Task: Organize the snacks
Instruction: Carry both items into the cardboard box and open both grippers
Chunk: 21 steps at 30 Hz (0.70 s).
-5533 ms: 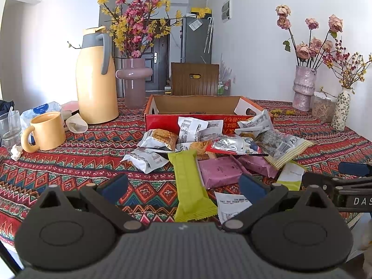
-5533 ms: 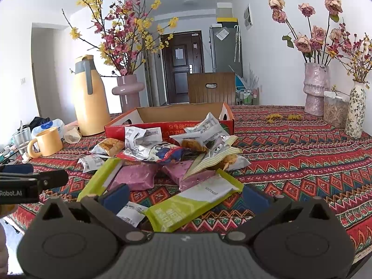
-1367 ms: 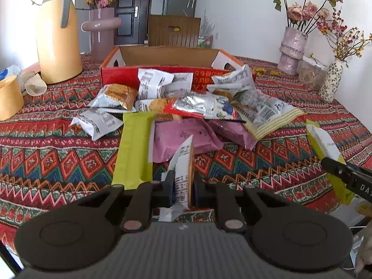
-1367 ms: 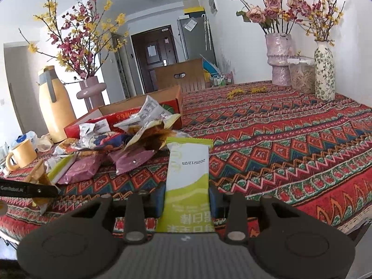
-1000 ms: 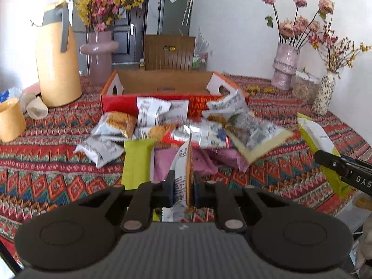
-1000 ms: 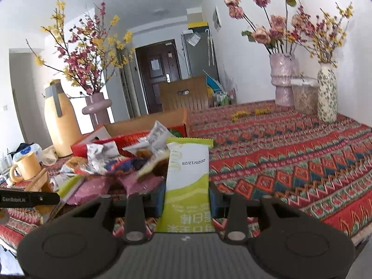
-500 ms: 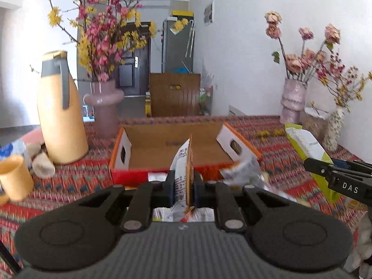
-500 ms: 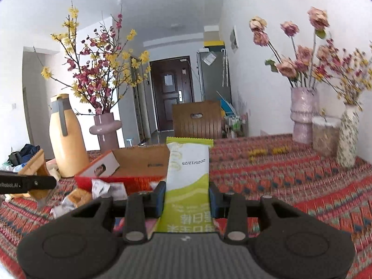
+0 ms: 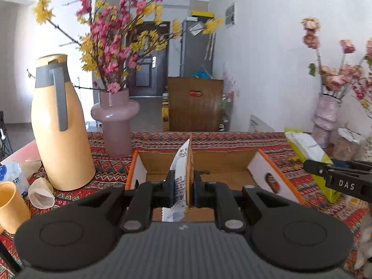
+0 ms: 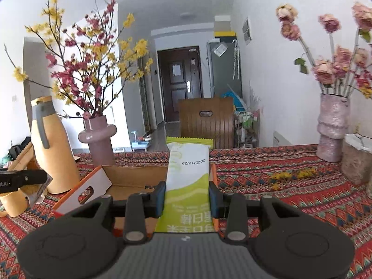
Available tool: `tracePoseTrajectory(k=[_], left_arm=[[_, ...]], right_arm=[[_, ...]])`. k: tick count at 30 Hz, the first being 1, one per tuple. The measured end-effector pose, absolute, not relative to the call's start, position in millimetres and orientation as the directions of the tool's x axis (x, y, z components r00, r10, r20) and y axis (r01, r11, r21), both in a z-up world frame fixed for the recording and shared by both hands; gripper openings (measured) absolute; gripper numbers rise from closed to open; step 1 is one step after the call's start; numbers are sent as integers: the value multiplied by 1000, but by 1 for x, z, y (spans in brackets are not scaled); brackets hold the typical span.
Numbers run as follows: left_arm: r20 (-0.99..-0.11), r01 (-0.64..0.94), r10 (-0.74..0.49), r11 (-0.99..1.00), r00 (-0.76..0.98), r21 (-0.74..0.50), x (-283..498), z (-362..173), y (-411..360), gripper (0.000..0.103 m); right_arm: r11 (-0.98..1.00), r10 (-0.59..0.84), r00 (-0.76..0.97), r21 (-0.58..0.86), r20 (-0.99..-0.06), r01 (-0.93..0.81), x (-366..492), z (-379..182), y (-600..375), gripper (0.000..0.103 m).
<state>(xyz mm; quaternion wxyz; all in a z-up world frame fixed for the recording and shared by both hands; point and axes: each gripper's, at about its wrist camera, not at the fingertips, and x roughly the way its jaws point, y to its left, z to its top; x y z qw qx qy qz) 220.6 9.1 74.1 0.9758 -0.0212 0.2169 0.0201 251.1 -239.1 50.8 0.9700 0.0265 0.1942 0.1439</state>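
Between the black pads of the left gripper (image 9: 183, 189) a thin, crinkly white-and-orange foil snack packet (image 9: 184, 162) stands edge-on, clamped tight. Just beyond and below lies the open, shallow cardboard box with orange rim (image 9: 234, 160) on the patterned woven tablecloth (image 9: 111, 162). The right gripper (image 10: 187, 198) pinches a flat, glossy lime-green and white snack bar wrapper (image 10: 188, 174), upright over the same box (image 10: 130, 174). Left stands a smooth tan jug (image 9: 58, 125).
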Motion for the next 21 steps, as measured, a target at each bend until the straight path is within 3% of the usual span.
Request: tracePoseTrajectory(k=[9,18,20,21], left_arm=[[-488,-129,81,990,869,-64,282,41,39,15],[-510,-115,51,989,859,-96,293,19,49,15],[-496,-107,45,989,867,-97,289,20,47,16],[-491,-104,42,990,870,-99,288,20,46,24]], right_arm=[[953,297,847,76,-441,-294,321,40,-209,36],[948,296,816,49,-496,-314,339,11,-198,36],[947,298,808,49,-509,-318,340,7,-197,38],[946,300,805,50,-511,-321,340,7,-196,39]])
